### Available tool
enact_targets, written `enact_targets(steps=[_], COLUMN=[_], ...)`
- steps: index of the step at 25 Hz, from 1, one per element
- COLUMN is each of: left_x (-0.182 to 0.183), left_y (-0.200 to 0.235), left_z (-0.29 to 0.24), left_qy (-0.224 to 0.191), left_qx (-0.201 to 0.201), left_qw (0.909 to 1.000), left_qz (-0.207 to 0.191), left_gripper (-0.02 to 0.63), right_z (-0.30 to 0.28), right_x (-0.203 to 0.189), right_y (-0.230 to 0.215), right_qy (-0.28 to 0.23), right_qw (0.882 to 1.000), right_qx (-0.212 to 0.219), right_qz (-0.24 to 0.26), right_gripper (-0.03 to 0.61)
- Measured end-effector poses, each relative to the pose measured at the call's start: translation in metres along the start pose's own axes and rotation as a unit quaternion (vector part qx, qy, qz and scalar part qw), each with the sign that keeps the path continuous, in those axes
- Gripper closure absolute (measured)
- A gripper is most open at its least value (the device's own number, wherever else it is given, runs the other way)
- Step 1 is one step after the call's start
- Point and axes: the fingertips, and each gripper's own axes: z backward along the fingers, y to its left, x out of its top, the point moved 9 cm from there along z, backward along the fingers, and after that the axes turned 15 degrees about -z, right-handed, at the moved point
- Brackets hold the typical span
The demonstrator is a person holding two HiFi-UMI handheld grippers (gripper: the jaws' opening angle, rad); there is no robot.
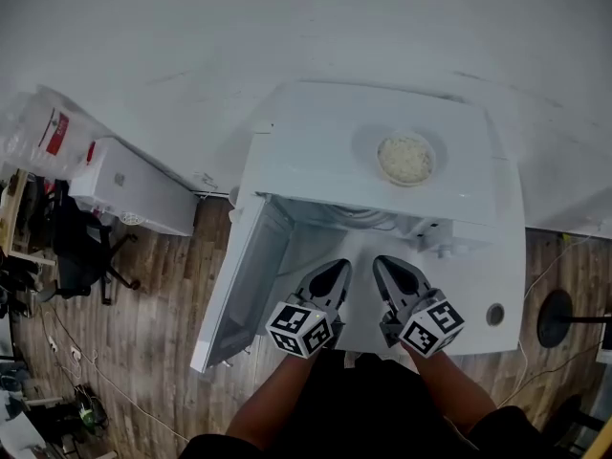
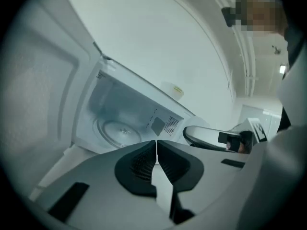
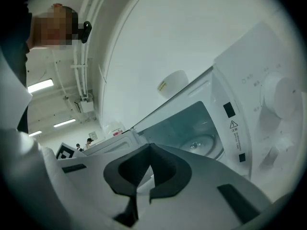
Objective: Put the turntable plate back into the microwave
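Observation:
The white microwave (image 1: 316, 142) stands with its door (image 1: 244, 275) swung open to the left. In the left gripper view the glass turntable plate (image 2: 120, 131) lies flat on the cavity floor; the right gripper view shows the plate (image 3: 204, 143) there too. My left gripper (image 1: 342, 268) and right gripper (image 1: 381, 262) hover side by side just in front of the opening, both shut with nothing between their jaws. The left gripper's (image 2: 156, 145) closed jaws point at the cavity, as do the right gripper's (image 3: 149, 148).
A bowl of white food (image 1: 406, 158) rests on the microwave's top. The control panel with knobs (image 3: 278, 95) is right of the cavity. A white box (image 1: 129, 194) and a black chair (image 1: 81, 247) stand on the wooden floor at left, a round black base (image 1: 555, 318) at right.

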Motion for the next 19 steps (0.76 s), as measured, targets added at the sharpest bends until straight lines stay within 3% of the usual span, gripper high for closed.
enact_targets(steps=[3, 7, 13, 19], left_x=[0.005, 0.005, 0.005, 0.005], left_y=[-0.005, -0.008, -0.007, -0.008], left_z=[0.002, 0.005, 0.011, 0.014], left_qy=[0.005, 0.01, 0.018, 0.02], left_qx=[0.011, 0.025, 0.046, 0.05], left_qw=[0.9986, 0.9967, 0.9953, 0.995], left_qz=[-0.051, -0.077, -0.083, -0.085], left_gripper=[0.586, 0.586, 0.586, 0.586], right_z=[0.001, 0.002, 0.006, 0.008], right_x=[-0.003, -0.009, -0.007, -0.007], right_y=[0.003, 0.005, 0.007, 0.004], right_qy=[0.006, 0.01, -0.002, -0.003], right_qw=[1.0, 0.999, 0.996, 0.996], right_qx=[-0.01, -0.025, -0.055, -0.067], right_qz=[0.019, 0.035, 0.067, 0.066], right_gripper=[0.56, 0.56, 0.56, 0.56])
